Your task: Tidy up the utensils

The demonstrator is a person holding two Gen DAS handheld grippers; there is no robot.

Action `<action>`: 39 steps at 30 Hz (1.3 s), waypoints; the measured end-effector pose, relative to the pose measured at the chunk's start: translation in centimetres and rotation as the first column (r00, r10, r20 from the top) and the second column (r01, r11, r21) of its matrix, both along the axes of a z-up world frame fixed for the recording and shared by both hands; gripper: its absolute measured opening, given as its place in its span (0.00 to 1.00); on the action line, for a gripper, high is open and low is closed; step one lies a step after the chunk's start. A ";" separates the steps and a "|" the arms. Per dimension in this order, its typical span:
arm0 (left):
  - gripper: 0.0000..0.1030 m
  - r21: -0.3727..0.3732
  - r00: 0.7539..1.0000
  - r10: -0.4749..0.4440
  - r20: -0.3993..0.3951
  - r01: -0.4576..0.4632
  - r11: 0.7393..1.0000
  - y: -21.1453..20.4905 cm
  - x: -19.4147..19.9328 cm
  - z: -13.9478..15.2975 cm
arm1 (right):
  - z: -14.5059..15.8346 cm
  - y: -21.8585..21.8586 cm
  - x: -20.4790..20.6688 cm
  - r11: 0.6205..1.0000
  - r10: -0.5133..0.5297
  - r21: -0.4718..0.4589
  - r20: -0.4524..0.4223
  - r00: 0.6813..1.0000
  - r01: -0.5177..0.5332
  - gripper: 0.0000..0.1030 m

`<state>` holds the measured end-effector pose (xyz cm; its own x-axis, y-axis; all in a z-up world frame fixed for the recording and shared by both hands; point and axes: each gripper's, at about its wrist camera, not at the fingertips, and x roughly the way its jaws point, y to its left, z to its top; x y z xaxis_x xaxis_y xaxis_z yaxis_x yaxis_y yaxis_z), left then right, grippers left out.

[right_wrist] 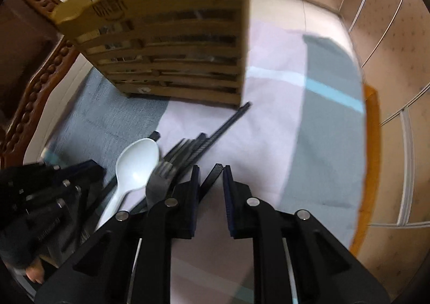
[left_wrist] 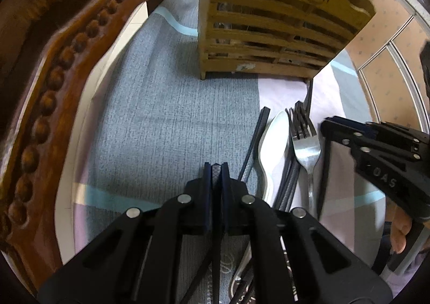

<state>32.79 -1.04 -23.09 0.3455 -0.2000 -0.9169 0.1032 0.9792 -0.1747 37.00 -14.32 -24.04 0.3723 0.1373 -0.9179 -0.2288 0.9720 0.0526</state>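
Striped cloth (left_wrist: pixel 166 105), one wooden holder (left_wrist: pixel 271 32) (slatted), one white spoon (right_wrist: pixel 137 161), one fork (left_wrist: pixel 306 145)

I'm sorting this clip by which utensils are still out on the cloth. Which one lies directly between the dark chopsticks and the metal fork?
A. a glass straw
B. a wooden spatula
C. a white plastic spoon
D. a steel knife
C: the white plastic spoon lies bowl-up on the striped cloth, with the dark chopsticks on one side and the silver metal fork on the other, in front of the slatted wooden utensil holder.
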 end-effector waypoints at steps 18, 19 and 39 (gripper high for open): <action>0.16 -0.038 0.999 0.005 -0.041 -0.006 0.999 1.3 -0.9 -1.0 | 0.9 -4.0 -1.5 0.999 0.013 0.044 -0.038 0.999 -0.012 0.42; 0.18 -0.036 0.999 0.009 -0.042 -0.010 0.999 1.6 -1.0 -1.0 | 0.7 -4.4 -1.2 0.997 -0.017 0.079 -0.072 0.997 0.023 0.42; 0.07 -0.013 0.997 0.007 -0.082 -0.008 1.000 1.1 0.2 -1.0 | -0.9 -1.0 -0.7 0.993 -0.114 -0.050 -0.153 0.982 0.108 0.14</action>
<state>33.02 0.05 -24.07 0.2710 -0.2100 -0.9394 0.0803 0.9774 -0.1953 36.33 -15.37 -24.95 0.2359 0.0638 -0.9697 -0.1117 0.9930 0.0382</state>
